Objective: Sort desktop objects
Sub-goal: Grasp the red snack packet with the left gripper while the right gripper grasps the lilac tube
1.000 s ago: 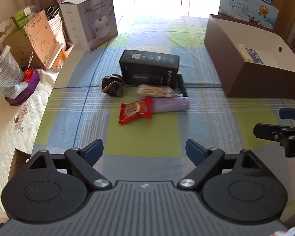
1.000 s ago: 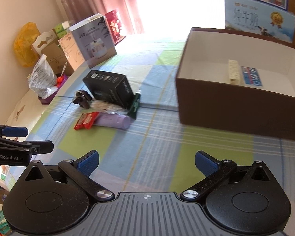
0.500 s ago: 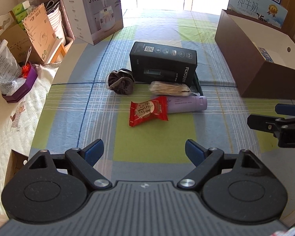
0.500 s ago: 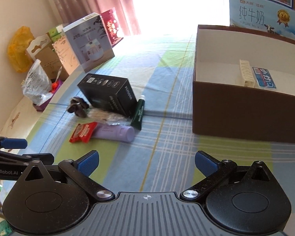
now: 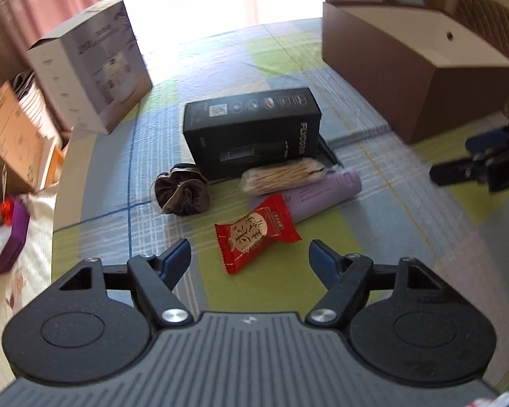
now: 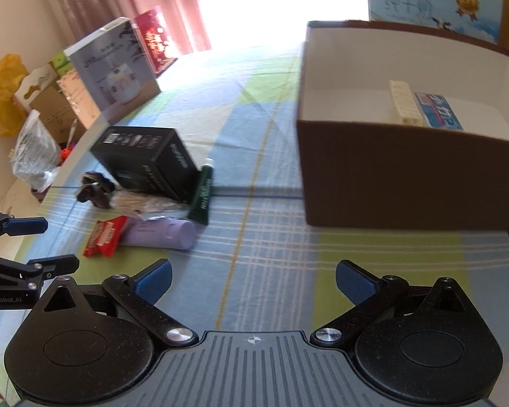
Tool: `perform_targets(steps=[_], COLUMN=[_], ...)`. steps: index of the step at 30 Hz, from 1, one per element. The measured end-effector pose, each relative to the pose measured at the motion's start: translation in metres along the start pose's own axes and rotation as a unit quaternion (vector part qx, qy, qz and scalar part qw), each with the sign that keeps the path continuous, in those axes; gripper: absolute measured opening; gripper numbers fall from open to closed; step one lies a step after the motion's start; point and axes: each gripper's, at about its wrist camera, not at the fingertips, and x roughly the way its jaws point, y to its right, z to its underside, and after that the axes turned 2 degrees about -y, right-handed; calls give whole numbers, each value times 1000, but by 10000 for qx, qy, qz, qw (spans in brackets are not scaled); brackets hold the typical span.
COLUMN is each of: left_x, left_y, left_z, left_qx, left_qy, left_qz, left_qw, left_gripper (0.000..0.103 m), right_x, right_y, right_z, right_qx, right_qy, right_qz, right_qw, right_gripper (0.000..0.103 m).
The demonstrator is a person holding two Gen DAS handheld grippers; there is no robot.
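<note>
Left gripper [image 5: 249,254]: jaws spread wide, nothing between them, poised low over the checked blue-green-white tablecloth [image 5: 373,237]. The flat red foil snack packet [image 5: 256,232] lies just ahead of the gap and roughly centred on it, so it is probably the next pick (judgement only).

Right gripper [image 6: 252,279]: also spread and empty, over bare cloth, well apart from the clutter. It faces the open brown cardboard box with white lining [image 6: 407,176], the likely drop-off pt., since a cream ribbed pack [image 6: 403,101] and a blue-labelled flat pack [image 6: 437,110] already lie inside.

Items to sort, clustered at table centre:
- black rectangular product carton [image 5: 251,129], lying on its side;
- clear bag of cotton swabs [image 5: 283,174], resting against the carton's front and partly on the lilac cylindrical bottle [image 5: 322,193];
- bottle lies flat, so it may roll if nudged;
- red packet overlaps the bottle's near end;
- dark brown fabric scrunchie [image 5: 181,191], just left of the carton;
- dark green tube [image 6: 202,193], tucked along the carton's far end.

Approx. progress: early; most items remain outside the box.
</note>
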Motion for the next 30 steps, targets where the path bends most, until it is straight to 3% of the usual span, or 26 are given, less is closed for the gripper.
perform_targets(steps=[6, 13, 16, 20, 24, 30], left_x=[28, 51, 58, 56, 48, 34], left_y=[-4, -5, -4, -11, -21, -48], left_z=[-1, -5, -5, -1, 11, 29], left_qx=[912, 1506, 1595, 1324, 895, -192], left_qy=[-109, -86, -127, -191, -333, -711], left_qz=[316, 809, 850, 866, 656, 167], left_qw=[9953, 9852, 9834, 9872, 9933, 9971], left_gripper=[63, 57, 42, 29, 27, 27], right_x=[2, -2, -3, 0, 8, 29], right_y=[16, 31, 32, 24, 3, -38], right_z=[5, 12, 14, 12, 8, -2], right_qx=[311, 602, 646, 496, 40, -1029], right_qy=[-98, -186, -200, -143, -53, 57], right_qz=[234, 458, 452, 241, -128, -621], right_qw=[9992, 9970, 9967, 9984, 9999, 9927], right_gripper=[101, 101, 101, 101, 100, 75])
